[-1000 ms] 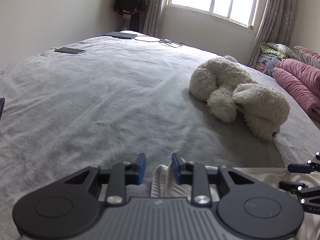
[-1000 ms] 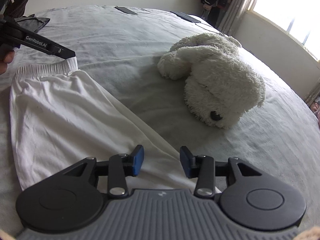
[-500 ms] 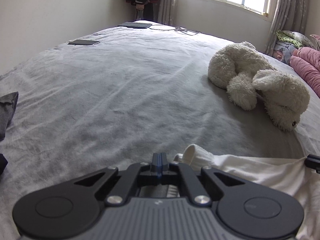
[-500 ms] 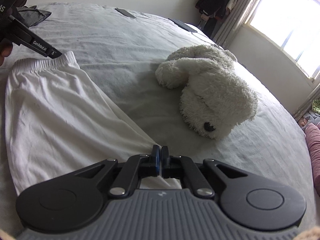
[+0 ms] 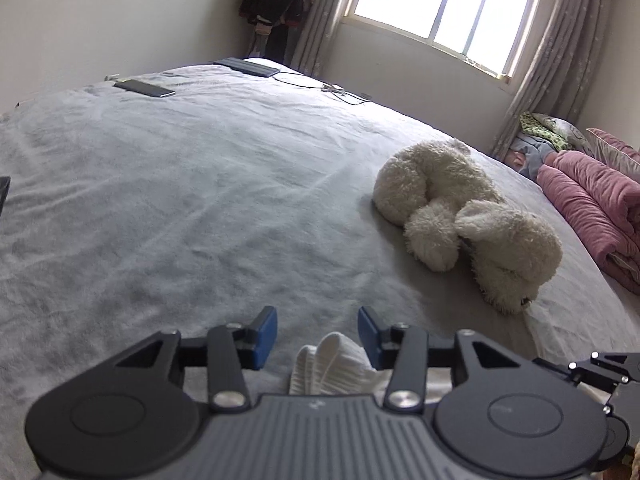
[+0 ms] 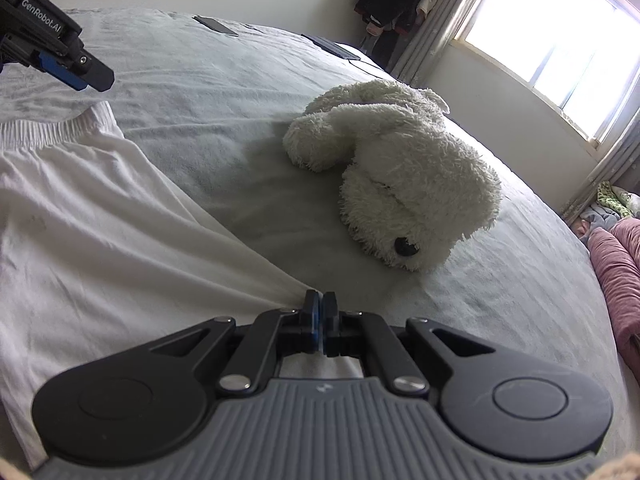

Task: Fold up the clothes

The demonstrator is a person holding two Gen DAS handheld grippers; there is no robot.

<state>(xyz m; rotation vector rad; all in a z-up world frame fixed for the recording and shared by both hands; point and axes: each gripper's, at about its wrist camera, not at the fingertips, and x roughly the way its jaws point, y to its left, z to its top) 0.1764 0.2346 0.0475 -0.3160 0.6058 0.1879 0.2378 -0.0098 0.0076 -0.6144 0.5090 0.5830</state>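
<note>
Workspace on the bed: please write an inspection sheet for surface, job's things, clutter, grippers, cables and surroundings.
Surface: grey bed cover, lightly wrinkled.
Job's things: white garment lying flat, elastic waistband at the far end.
Clutter: white plush dog; phone; dark flat device.
Grippers: left hand-held gripper open above the waistband; right hand-held gripper shut on the garment's edge.
Cables: one cable on the far side of the bed.
Surroundings: window, curtains, pink quilt, hanging dark clothes.

Left tool (image 5: pixel 317 332) jaws apart, blue pads either side of a bunched white garment (image 5: pixel 332 368) edge, not gripping. Grey bed (image 5: pixel 180 200): plush dog (image 5: pixel 468 220) right, phone (image 5: pixel 145 88) far left. Right tool (image 5: pixel 600 372) at frame's right edge.
</note>
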